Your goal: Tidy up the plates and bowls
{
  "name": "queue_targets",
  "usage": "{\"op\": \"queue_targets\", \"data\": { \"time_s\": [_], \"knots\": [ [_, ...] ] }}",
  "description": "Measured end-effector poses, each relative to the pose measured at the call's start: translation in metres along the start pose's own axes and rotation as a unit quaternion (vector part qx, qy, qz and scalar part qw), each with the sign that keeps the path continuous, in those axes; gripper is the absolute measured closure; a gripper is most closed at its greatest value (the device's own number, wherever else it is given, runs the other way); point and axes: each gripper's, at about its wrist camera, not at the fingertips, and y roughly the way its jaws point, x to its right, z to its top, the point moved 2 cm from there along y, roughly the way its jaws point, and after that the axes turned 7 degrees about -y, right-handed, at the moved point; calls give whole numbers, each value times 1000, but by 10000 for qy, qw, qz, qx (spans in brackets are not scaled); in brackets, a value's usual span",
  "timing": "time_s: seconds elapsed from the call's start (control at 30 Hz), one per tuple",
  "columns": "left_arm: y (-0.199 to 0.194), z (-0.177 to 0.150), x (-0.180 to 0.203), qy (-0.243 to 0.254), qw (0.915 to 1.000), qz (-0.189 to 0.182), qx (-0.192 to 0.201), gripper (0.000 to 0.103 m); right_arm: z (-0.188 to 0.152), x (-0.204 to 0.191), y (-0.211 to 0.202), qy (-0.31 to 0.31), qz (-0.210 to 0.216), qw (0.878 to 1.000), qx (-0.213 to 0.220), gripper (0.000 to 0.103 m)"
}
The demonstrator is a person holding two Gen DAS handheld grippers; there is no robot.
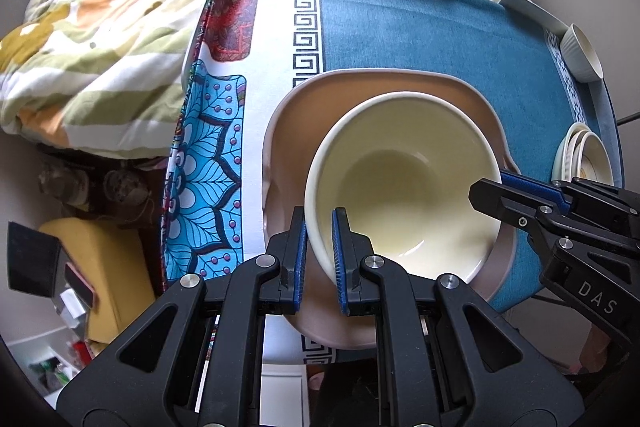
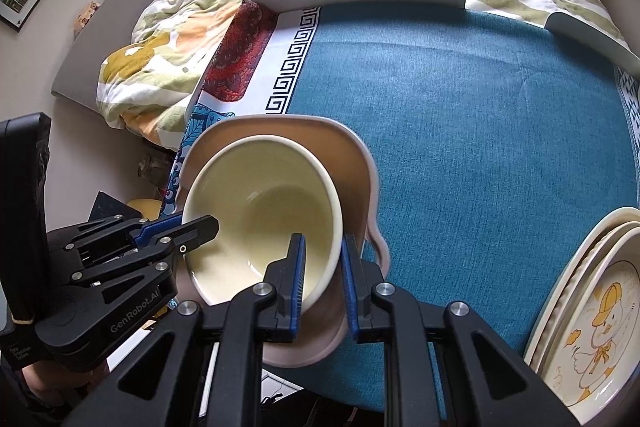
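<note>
Scene: a cream bowl (image 1: 404,187) sits inside a pinkish square dish (image 1: 288,131) on the blue-clothed counter (image 1: 420,27).
Left tool (image 1: 320,247): clamped on the bowl's near-left rim, one pad inside, one outside.
Right tool (image 2: 322,275): clamped on the bowl's opposite rim.
Step in hand: both tools grip the bowl, seemingly seating or lifting it.
Next move: likely calls for both hands acting evenly, keeping the bowl level.
Elsewhere: stacked plates (image 2: 592,311) wait right of the bowl.
</note>
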Motion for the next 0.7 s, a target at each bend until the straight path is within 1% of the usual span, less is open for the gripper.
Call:
{"op": "queue_targets", "data": {
  "time_s": [0.17, 0.37, 0.5, 0.57, 0.6, 0.63, 0.67, 0.7],
  "knots": [
    [-12, 0, -1, -27, 9999, -29, 96, 93, 0, 0, -9, 5, -29, 9999, 100, 87],
    [-41, -1, -1, -51, 9992, -184, 357, 93, -1, -5, -30, -46, 6, 9994, 337, 87],
    [-72, -2, 6, -11, 9973, -352, 646, 93, -3, -8, -54, -58, 57, 9982, 591, 87],
    [-88, -2, 11, -40, 9954, -538, 788, 92, -6, -6, -71, -1, 69, 9971, 754, 87],
    [-96, -2, 15, -49, 9943, -641, 849, 85, -7, -3, -80, 65, 84, 9963, 848, 87],
    [-103, -1, 18, -39, 9932, -725, 912, 66, -10, 1, -89, 130, 91, 9953, 952, 87],
    [-109, -1, 23, -4, 9920, -772, 995, 50, -13, 6, -98, 193, 41, 9944, 1038, 87],
    [-115, -1, 29, 39, 9906, -787, 1119, 15, -16, 12, -107, 273, -40, 9934, 1114, 86]
  ]
}}
